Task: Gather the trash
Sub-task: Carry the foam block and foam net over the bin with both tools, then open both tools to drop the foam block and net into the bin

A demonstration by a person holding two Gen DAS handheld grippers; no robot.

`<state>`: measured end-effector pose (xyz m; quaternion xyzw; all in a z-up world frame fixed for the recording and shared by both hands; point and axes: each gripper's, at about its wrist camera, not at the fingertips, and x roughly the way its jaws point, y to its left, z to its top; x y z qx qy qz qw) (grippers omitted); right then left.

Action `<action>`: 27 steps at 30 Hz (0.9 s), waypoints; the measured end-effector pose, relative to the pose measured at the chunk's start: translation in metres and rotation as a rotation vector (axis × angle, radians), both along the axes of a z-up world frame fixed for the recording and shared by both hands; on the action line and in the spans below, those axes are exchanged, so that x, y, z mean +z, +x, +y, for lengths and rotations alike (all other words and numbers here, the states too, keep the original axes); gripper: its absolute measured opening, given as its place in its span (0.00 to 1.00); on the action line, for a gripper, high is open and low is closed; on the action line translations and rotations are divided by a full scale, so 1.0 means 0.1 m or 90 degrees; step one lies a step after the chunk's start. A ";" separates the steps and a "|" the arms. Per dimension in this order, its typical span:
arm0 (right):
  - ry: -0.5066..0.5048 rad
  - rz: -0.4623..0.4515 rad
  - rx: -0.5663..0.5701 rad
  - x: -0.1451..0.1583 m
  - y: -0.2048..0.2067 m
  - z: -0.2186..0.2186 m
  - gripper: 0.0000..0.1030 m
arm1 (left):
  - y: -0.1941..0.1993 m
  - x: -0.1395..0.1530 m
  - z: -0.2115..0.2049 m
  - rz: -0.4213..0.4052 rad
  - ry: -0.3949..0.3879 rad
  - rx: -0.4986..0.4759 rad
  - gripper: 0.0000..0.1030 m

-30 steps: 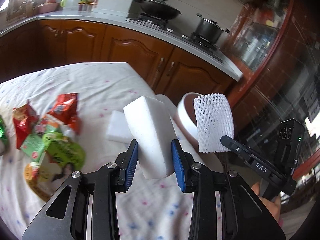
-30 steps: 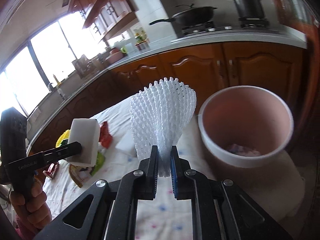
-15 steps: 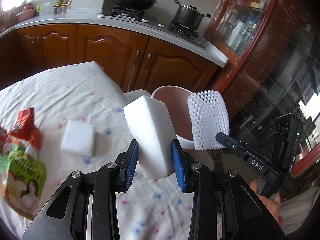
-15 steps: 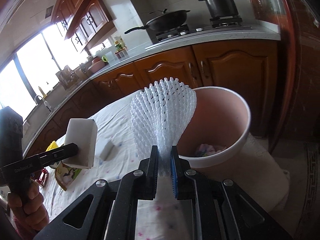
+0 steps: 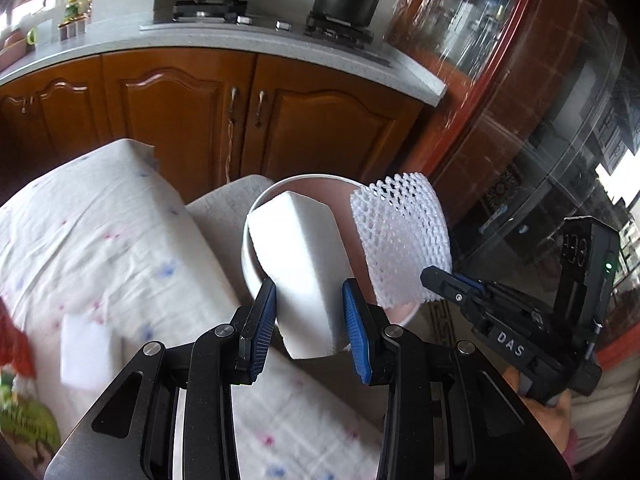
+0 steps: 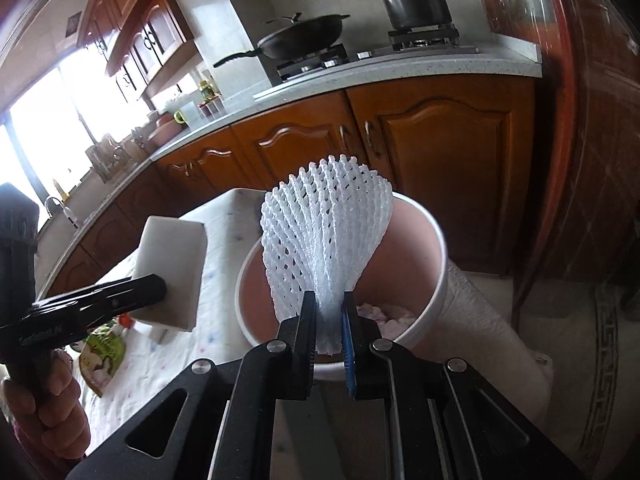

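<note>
1. Gripping a white foam block [image 5: 306, 276], the left claw [image 5: 310, 312] is pinching it across its short sides; the block's long axis is running straight out ahead of the claw tips.
2. Right claw [image 6: 328, 320] is clamping the bunched end of a white foam net sleeve [image 6: 326, 240]; the net is fanning out ahead of and above the claw tips.
3. Pink bin [image 6: 432, 280] is sitting just ahead of and below both claws, beside the table [image 5: 100, 248] edge; some crumpled trash is already lying in its bottom.
4. Key relation: in the right wrist view the net is hanging over the bin mouth, near rim directly under the claw tips. In the left wrist view the block is overlapping the bin's left rim, so it looks partly over the opening, but depth is hard to judge.
5. Right claw is looking nearer a drop; the left one probably needs to go a bit further forward and right first.
6. Another white block [image 5: 86, 354] and snack wrappers [image 5: 20, 424] are waiting on the table, left of and below the left claw.
</note>
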<state>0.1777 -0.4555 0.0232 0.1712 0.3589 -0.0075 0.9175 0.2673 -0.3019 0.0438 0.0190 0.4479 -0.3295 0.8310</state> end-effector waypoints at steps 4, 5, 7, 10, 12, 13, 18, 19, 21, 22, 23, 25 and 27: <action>-0.003 0.018 0.001 -0.04 0.09 -0.08 0.11 | 0.13 -0.09 -0.17 0.022 0.012 -0.011 0.31; -0.005 0.023 0.001 -0.05 0.11 -0.10 0.11 | 0.16 -0.11 -0.21 0.029 0.015 -0.015 0.31; -0.005 0.030 0.004 -0.06 0.14 -0.12 0.11 | 0.21 -0.17 -0.29 0.042 0.024 -0.016 0.31; -0.010 0.042 0.007 -0.08 0.21 -0.15 0.15 | 0.28 -0.24 -0.36 0.054 0.036 -0.020 0.34; -0.010 0.050 0.005 -0.11 0.24 -0.17 0.15 | 0.31 -0.28 -0.41 0.060 0.047 -0.020 0.36; -0.007 0.054 0.004 -0.13 0.25 -0.19 0.16 | 0.33 -0.30 -0.41 0.066 0.049 -0.019 0.37; 0.012 0.051 -0.004 -0.15 0.27 -0.27 0.47 | 0.36 -0.37 -0.40 0.085 0.053 -0.013 0.41; 0.012 0.048 -0.005 -0.14 0.26 -0.28 0.46 | 0.35 -0.37 -0.39 0.086 0.054 -0.012 0.45; 0.018 0.043 -0.008 -0.13 0.23 -0.29 0.46 | 0.35 -0.36 -0.39 0.084 0.051 -0.011 0.47; 0.019 0.040 -0.010 -0.12 0.22 -0.30 0.46 | 0.34 -0.35 -0.38 0.082 0.051 -0.010 0.47; 0.019 0.038 -0.012 -0.12 0.20 -0.30 0.46 | 0.34 -0.34 -0.38 0.080 0.050 -0.009 0.47; 0.022 0.034 -0.014 -0.11 0.17 -0.30 0.46 | 0.33 -0.31 -0.34 0.074 0.046 -0.004 0.47; 0.025 0.031 -0.017 -0.10 0.14 -0.30 0.46 | 0.32 -0.28 -0.29 0.069 0.041 0.002 0.47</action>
